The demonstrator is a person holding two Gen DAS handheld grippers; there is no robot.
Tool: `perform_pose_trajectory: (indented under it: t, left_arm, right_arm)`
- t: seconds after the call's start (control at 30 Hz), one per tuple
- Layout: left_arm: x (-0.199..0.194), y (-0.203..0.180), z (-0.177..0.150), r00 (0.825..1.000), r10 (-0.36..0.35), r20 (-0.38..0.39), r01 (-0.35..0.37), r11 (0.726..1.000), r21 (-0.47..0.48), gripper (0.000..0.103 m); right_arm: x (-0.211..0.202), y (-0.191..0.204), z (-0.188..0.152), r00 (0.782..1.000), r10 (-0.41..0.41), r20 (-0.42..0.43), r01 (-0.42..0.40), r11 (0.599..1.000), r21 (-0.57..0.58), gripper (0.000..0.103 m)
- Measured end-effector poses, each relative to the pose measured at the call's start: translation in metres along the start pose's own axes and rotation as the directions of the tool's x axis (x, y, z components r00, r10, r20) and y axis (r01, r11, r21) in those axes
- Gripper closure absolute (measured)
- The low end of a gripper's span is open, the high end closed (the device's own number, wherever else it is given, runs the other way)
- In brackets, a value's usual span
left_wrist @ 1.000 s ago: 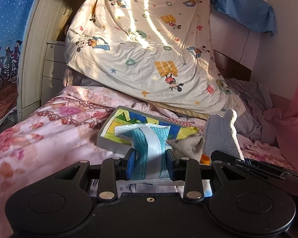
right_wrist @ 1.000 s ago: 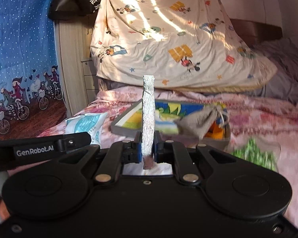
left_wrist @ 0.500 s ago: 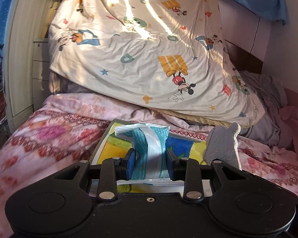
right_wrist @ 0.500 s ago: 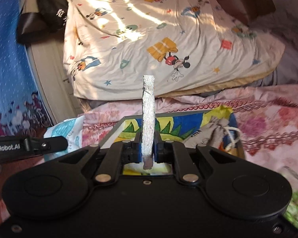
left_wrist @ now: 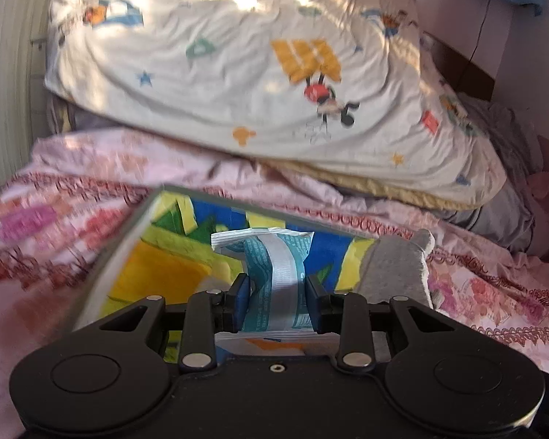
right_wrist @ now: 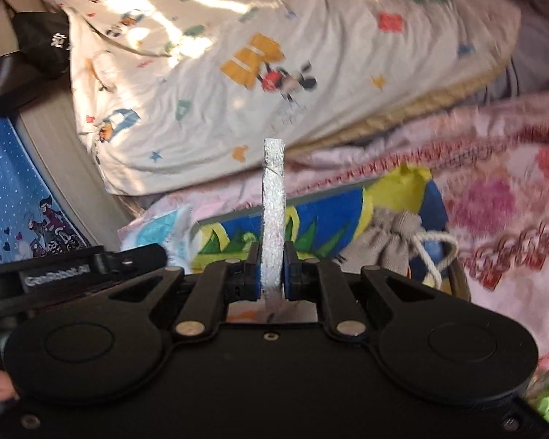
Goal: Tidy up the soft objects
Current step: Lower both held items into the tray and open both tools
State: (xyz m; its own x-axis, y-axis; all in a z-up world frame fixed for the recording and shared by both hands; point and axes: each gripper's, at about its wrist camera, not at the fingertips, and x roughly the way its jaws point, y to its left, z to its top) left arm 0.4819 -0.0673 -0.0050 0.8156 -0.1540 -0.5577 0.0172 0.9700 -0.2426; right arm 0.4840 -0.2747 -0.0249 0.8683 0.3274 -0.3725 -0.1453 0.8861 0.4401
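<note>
The left gripper has its jaws clamped on a teal-and-white packet; the right gripper pinches a thin grey pad standing edge-on. The colourful tray lies on the bed, directly ahead and below both, with a drawstring pouch already inside.

"GenRobot.AI" on left gripper

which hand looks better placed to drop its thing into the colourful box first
Left, probably. The left gripper holds the tissue pack right over the open colourful box. The right gripper, shut on the thin grey pad, sits nearer the box's near edge, with a grey pouch already inside.
</note>
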Motion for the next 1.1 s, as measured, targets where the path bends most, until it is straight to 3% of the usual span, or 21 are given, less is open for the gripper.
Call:
perform_pose_trajectory:
  t: [0.37, 0.57, 0.77, 0.9, 1.1]
  left_arm:
    - [0.03, -0.007, -0.006, 0.991, 0.068, -0.116, -0.07, 0.997, -0.013, 0.068]
    - [0.034, -0.015, -0.008, 0.984, 0.112, -0.136, -0.113, 0.994, 0.004, 0.066]
    - [0.029, -0.019, -0.01, 0.979, 0.156, -0.131, -0.163, 0.986, -0.04, 0.053]
    - [0.017, -0.016, -0.009, 0.977, 0.176, -0.118, -0.187, 0.978, -0.088, 0.042]
    - [-0.008, -0.011, -0.005, 0.979, 0.182, -0.095, -0.194, 0.972, -0.133, 0.04]
  right_arm:
    - [0.016, -0.031, -0.009, 0.996, 0.021, -0.086, -0.011, 0.994, 0.107, 0.098]
    - [0.027, -0.042, -0.01, 0.992, 0.025, -0.124, -0.006, 0.988, 0.152, 0.097]
    - [0.029, -0.051, -0.011, 0.989, 0.035, -0.145, -0.009, 0.984, 0.177, 0.097]
    - [0.024, -0.053, -0.007, 0.989, 0.044, -0.139, -0.017, 0.982, 0.187, 0.088]
    - [0.009, -0.053, 0.003, 0.991, 0.063, -0.12, -0.039, 0.981, 0.191, 0.065]
